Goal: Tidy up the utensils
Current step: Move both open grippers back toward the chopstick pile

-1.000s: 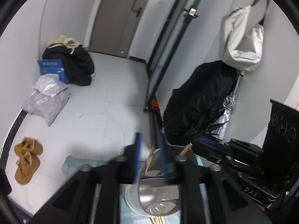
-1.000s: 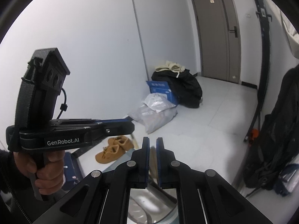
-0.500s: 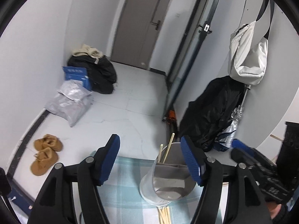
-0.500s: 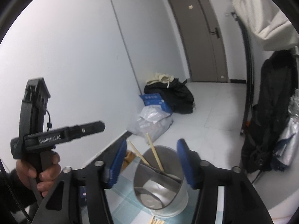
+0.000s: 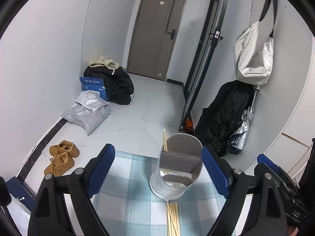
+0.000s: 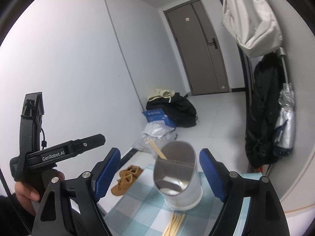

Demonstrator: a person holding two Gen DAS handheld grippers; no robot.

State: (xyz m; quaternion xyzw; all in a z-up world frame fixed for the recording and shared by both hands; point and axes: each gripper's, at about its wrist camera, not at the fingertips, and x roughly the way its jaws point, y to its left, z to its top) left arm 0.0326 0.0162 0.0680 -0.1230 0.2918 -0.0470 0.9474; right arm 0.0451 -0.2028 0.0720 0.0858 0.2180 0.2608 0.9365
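Both jaws have just been opening, nothing between them: left gripper and right gripper stand apart. Holder sits on the cloth, chopsticks lying just near of it. Take one pair squarely and lift it clear of the rim.

A home entryway: brown shoes on the tiled floor near the grey door, with coats and a bag hanging beside it.
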